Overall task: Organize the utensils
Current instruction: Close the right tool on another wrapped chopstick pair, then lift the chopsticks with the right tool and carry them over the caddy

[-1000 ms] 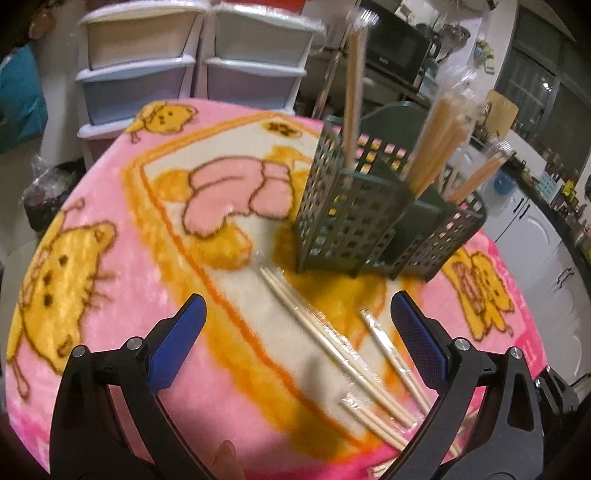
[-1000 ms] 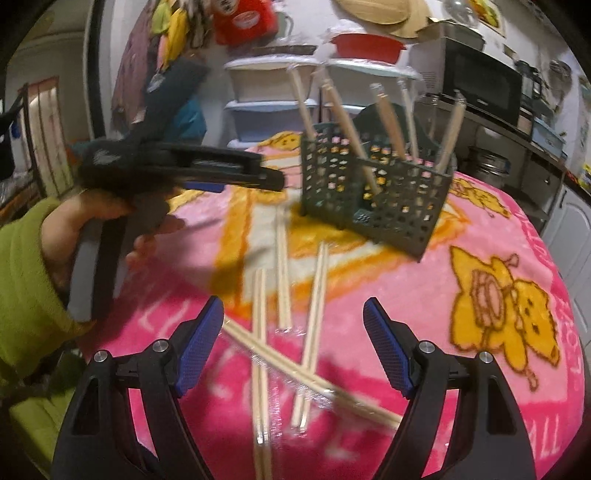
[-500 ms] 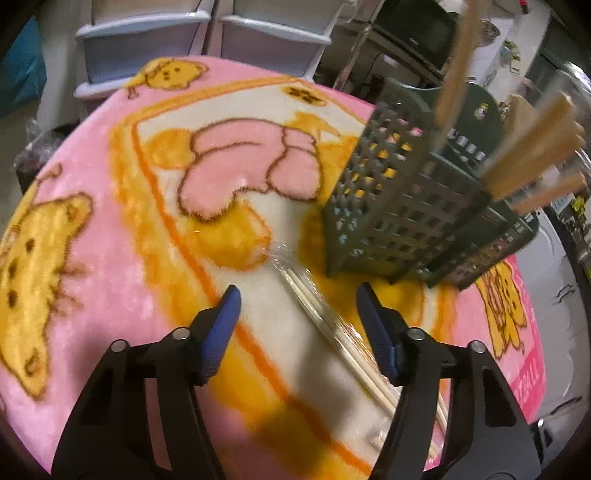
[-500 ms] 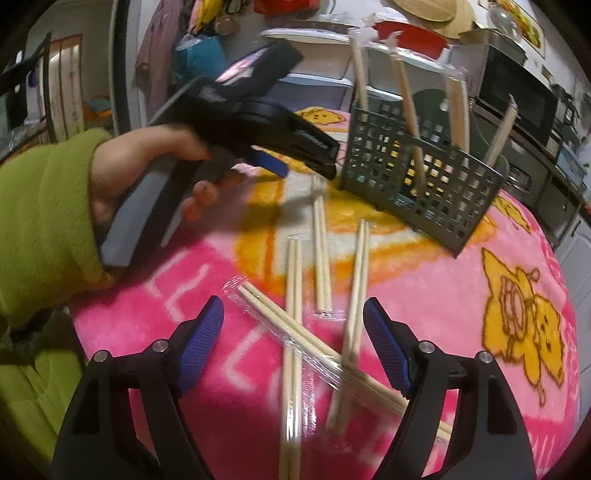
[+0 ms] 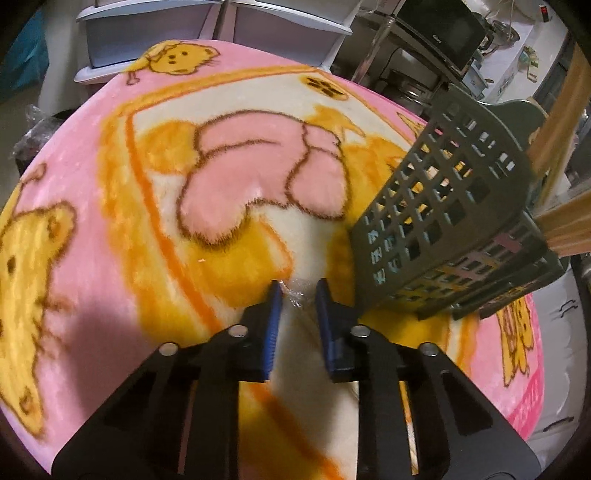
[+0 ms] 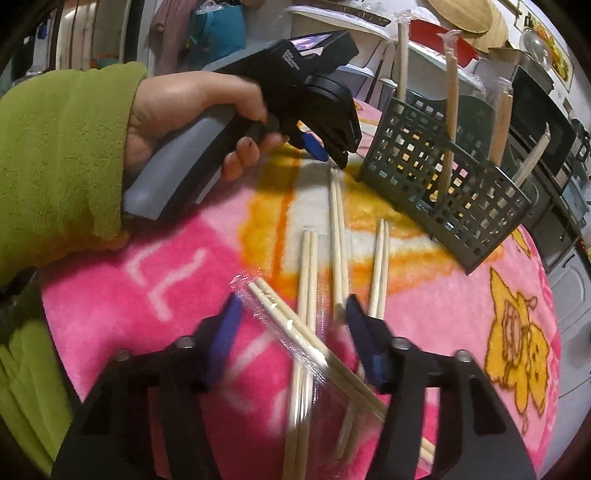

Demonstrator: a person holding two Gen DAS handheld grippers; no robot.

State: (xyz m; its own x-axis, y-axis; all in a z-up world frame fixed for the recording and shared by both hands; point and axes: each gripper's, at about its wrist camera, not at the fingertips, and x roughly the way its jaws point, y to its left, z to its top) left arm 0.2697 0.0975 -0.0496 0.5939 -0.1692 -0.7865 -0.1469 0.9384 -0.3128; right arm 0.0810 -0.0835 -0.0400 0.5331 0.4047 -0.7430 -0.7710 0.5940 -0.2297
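A dark green perforated caddy (image 5: 443, 221) (image 6: 443, 184) stands on the pink cartoon blanket (image 5: 92, 166) with wrapped chopsticks (image 6: 450, 92) upright in it. Several more wrapped pairs lie loose in front of it. My left gripper (image 5: 298, 295) (image 6: 332, 157) points down beside the caddy. Its jaws are closing, and the pads touch the crinkled wrapper end of one lying pair (image 6: 338, 221). My right gripper (image 6: 291, 314) hovers low over a diagonal wrapped pair (image 6: 280, 314). Its jaws are closing with that pair between them, the pads still apart from it.
A person's hand in a green sleeve (image 6: 55, 147) holds the left gripper. Plastic drawers (image 5: 184, 22) and a microwave (image 5: 443, 29) stand behind the round table. The blanket's edge drops off at the right (image 6: 546, 369).
The left gripper moved forward and down to the chopstick end by the caddy, its jaws narrowing from wide to almost closed. The right gripper sank toward the loose pairs and its jaws narrowed.
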